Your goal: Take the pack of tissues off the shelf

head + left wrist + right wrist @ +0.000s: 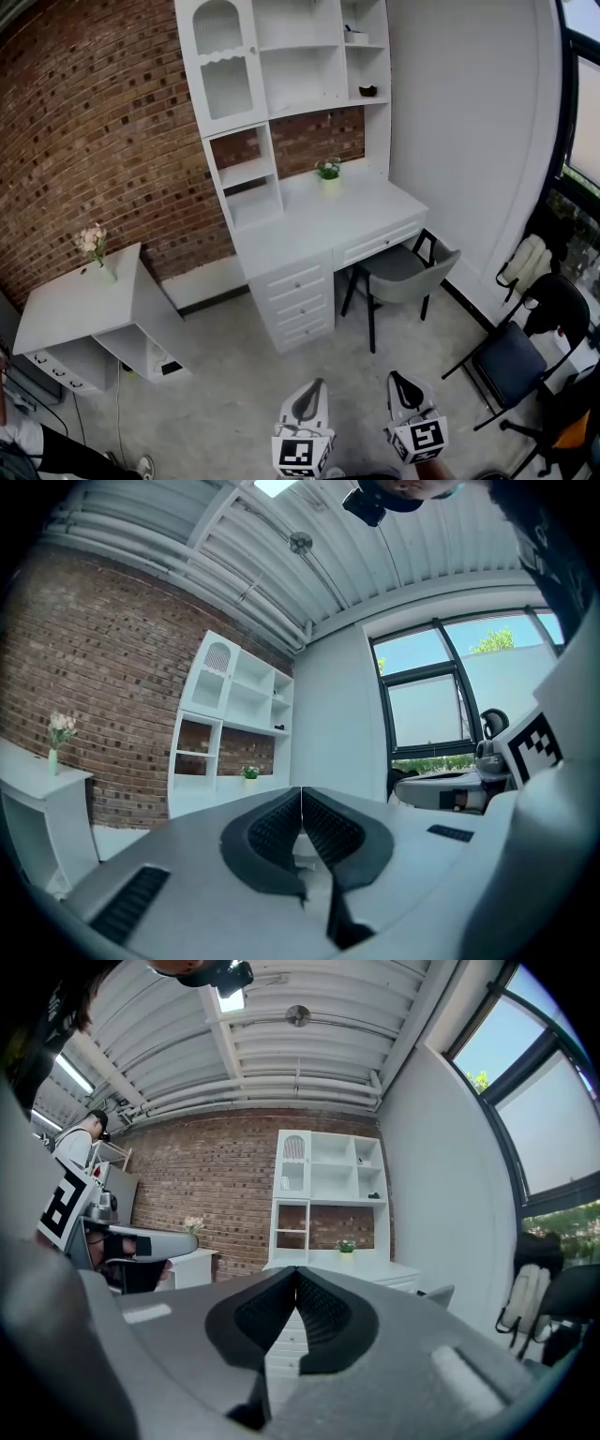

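Head view showed the pack of tissues point(354, 37) on the shelf's point(300, 49) upper right board, above the desk's point(375, 202) back edge. Left gripper point(315, 386) and right gripper point(399, 379) hung well apart from it, jaws pressed together, empty.

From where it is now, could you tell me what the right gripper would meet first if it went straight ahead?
Probably the white desk, about its drawers, well ahead; the right gripper is shut and empty, and the way there looks free. Depth is unclear.
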Motion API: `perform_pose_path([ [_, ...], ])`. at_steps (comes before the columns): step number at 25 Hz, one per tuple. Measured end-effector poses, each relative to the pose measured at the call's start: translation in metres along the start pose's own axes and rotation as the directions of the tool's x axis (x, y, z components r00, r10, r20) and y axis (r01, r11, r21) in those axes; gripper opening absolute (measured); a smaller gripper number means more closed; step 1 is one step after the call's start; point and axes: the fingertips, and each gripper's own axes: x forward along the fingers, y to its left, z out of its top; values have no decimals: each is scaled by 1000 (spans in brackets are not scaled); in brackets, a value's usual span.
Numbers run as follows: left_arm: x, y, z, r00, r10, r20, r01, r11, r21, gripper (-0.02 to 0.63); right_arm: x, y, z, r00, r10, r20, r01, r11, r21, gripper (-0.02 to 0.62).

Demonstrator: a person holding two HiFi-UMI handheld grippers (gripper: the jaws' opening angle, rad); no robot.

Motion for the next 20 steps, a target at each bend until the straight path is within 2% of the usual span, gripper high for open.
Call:
perform_pose_path([
  [6, 4, 31, 7, 998, 57, 19, -57, 998, 2, 11, 16, -12, 8, 999, -31, 16, 31, 1000, -3, 2],
  [13, 22, 49, 0, 997, 78, 10, -78, 997, 1, 11, 46, -12, 4, 1000, 2, 18, -2, 1000, 1, 2],
  [20, 71, 63, -2, 996, 92, 7, -92, 996, 0, 12, 102, -33, 1, 999, 45, 2, -45, 999, -13, 2],
])
